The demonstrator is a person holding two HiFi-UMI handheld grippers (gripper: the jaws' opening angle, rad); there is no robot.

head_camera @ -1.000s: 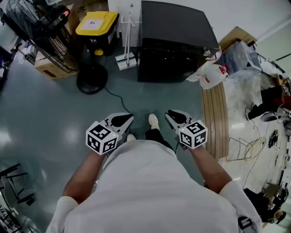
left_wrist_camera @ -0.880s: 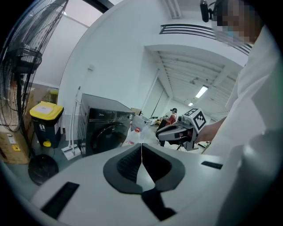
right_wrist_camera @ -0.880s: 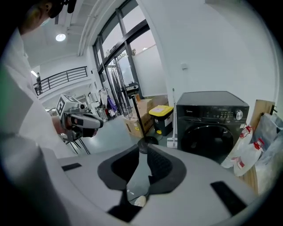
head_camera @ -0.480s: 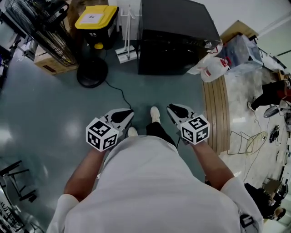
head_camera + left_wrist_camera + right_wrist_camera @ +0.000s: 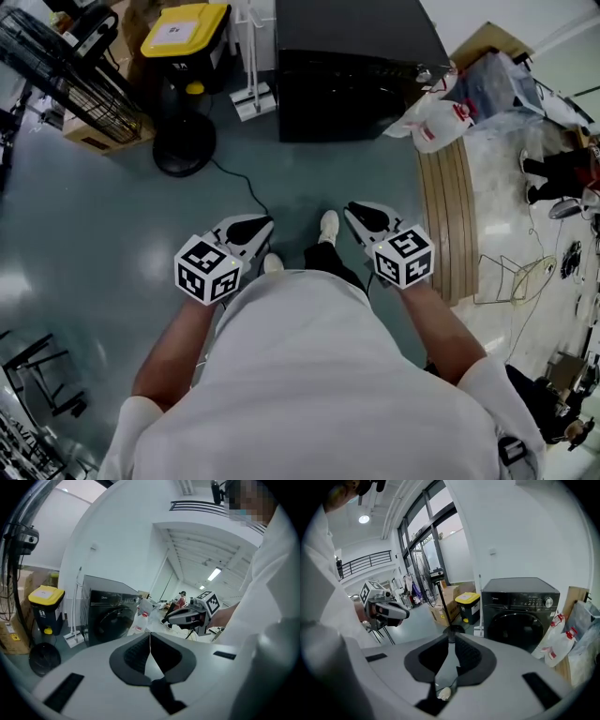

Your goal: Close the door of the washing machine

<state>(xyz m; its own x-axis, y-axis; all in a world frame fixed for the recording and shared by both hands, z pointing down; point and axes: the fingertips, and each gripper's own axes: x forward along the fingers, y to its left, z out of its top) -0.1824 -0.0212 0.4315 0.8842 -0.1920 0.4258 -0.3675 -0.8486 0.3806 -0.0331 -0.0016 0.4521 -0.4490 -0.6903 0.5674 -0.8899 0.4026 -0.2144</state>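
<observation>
The black washing machine (image 5: pixel 361 70) stands at the far wall, and its round door (image 5: pixel 520 630) lies flush with the front, also seen in the left gripper view (image 5: pixel 110 623). Both grippers are held in front of the person's body, well short of the machine. My left gripper (image 5: pixel 246 230) has its jaw tips meeting, with nothing between them (image 5: pixel 150 637). My right gripper (image 5: pixel 367 217) has just been closing; a narrow slit remains at its tips (image 5: pixel 451 637) and it holds nothing.
A yellow-lidded bin (image 5: pixel 178 42), a fan on a round base (image 5: pixel 183 145) with a floor cable, and a cardboard box (image 5: pixel 89 131) stand left of the machine. Plastic bags (image 5: pixel 436 117) and a wooden board (image 5: pixel 455 225) lie to its right. The person's shoe (image 5: pixel 328 227) shows between the grippers.
The head view has shifted, so the machine and bin sit a little higher and further left in the picture. Both grippers keep nearly the same places in front of the body.
</observation>
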